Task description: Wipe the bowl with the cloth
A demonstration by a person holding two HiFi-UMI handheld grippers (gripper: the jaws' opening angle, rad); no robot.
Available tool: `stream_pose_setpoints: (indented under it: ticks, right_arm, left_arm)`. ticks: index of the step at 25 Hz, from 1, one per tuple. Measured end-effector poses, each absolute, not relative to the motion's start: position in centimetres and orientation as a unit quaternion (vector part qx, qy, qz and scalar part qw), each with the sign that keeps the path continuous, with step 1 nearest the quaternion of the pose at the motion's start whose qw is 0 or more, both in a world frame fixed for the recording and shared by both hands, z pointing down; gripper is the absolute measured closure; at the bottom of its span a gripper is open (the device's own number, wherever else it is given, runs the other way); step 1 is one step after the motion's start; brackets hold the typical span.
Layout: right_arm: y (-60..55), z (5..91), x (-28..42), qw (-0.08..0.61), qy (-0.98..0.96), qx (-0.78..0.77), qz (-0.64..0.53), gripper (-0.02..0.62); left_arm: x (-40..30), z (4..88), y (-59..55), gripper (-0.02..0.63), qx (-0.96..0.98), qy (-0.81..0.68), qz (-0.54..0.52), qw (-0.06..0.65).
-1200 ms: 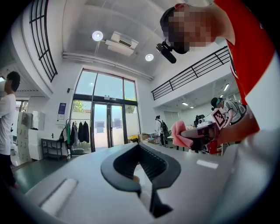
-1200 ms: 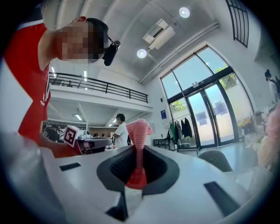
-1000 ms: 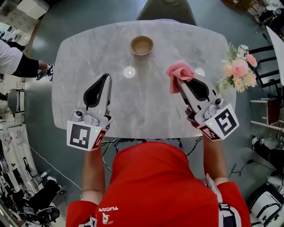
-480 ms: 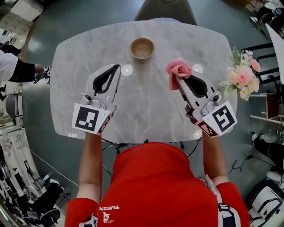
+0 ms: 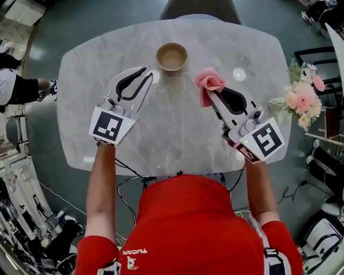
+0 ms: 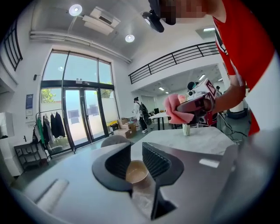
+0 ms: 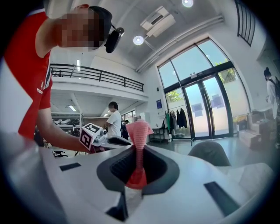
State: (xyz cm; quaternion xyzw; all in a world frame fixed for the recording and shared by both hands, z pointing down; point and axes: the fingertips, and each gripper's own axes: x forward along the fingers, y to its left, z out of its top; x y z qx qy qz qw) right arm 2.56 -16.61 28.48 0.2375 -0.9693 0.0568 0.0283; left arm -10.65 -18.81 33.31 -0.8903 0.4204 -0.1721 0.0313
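A small tan bowl [image 5: 171,56] stands on the far middle of the marble table [image 5: 172,134]. My left gripper [image 5: 146,75] lies just near-left of the bowl and apart from it. Its jaws have just been opening and stand slightly open, with nothing between them. In the left gripper view the bowl [image 6: 137,172] shows beyond the gap of that gripper [image 6: 136,151]. My right gripper [image 5: 207,90] is shut on a pink cloth [image 5: 209,81], held near-right of the bowl. The cloth [image 7: 141,131] rises bunched from the right gripper [image 7: 138,154].
A vase of pink and white flowers [image 5: 301,96] stands at the table's right edge. A grey chair [image 5: 196,8] sits at the far side. A person's arm [image 5: 16,88] shows by the left edge. Cables hang under the near edge.
Both grippers have moved forward over the table toward the bowl, the left one farther. The left jaws have parted a little. The cloth stays in the right gripper.
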Motion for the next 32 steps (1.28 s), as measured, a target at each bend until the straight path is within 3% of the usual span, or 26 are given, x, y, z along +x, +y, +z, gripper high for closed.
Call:
stream_pose_setpoints:
  ticks: [14,26,32]
  right_arm:
    - [-23.6,33.4,-1.1,0.110,-0.961,0.246,0.054,0.574]
    - [-27.7,38.0,-4.0,0.211,-0.947,0.241,0.015,0.574]
    - [-28.5,40.7,-5.3,0.280,-0.935,0.215,-0.025,0.574]
  left_arm:
    - [-9.7,43.9,-23.9,0.201,-0.914,0.342,-0.220,-0.001]
    - [-8.1,50.0,-27.3,0.054,-0.921,0.320,-0.221,-0.041]
    - [-7.7,50.3,-29.1,0.025,-0.926,0.312,-0.206,-0.041]
